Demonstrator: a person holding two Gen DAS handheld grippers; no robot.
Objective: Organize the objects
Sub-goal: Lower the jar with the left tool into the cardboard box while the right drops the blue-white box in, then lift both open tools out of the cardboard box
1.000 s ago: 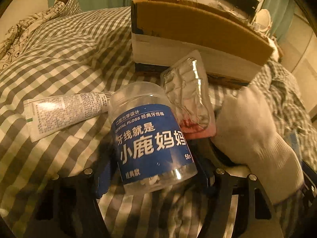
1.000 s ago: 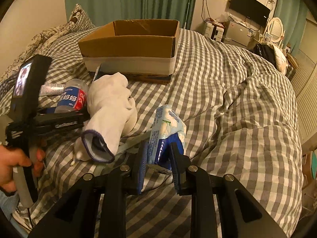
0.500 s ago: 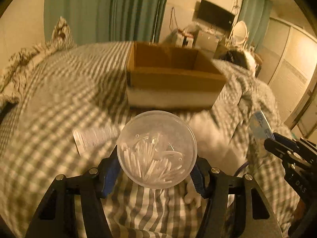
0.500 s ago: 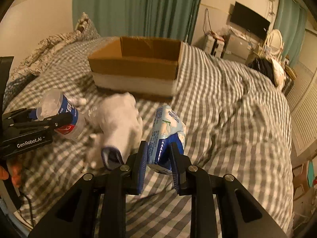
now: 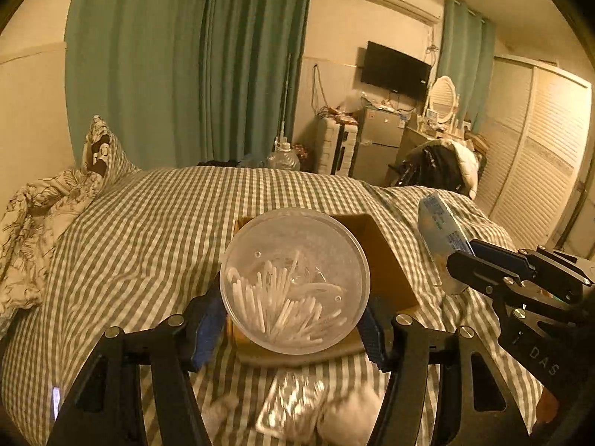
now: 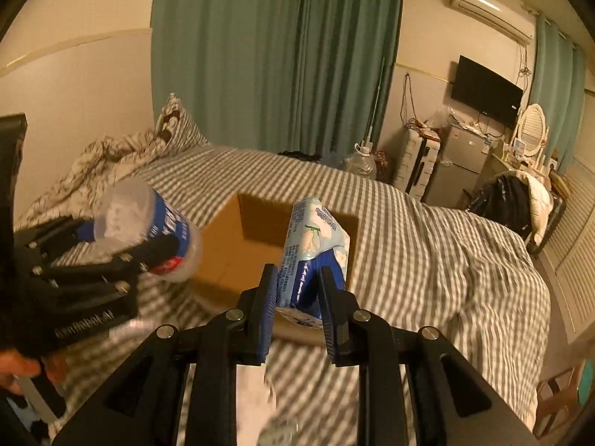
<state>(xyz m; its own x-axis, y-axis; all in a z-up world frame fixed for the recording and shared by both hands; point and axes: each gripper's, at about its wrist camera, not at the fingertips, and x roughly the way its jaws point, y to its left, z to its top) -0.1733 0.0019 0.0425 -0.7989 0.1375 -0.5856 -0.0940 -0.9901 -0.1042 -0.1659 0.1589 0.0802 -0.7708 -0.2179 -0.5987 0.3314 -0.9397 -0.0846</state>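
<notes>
My left gripper [image 5: 293, 316] is shut on a clear dental floss jar [image 5: 294, 280] with a blue label, held up in front of the open cardboard box [image 5: 386, 260]; the jar also shows in the right wrist view [image 6: 148, 230]. My right gripper [image 6: 297, 293] is shut on a blue and white tissue pack [image 6: 312, 245], held over the box [image 6: 238, 256]. The tissue pack also shows at the right of the left wrist view [image 5: 440, 230]. A silver blister pack [image 5: 290, 405] and a white glove [image 5: 349, 420] lie on the bed below the left gripper.
The box sits on a grey checked bed cover [image 5: 148, 230]. A rumpled floral quilt and pillow [image 5: 48, 200] lie at the left. Beyond the bed are green curtains [image 5: 193, 55], a small fridge [image 5: 379, 145], a chair with clothes [image 5: 442, 167] and wardrobe doors [image 5: 535, 156].
Both grippers have risen from the bed and moved forward to the box, each carrying its object. The glove, blister pack and tube have dropped to the bottom of the views or out of sight.
</notes>
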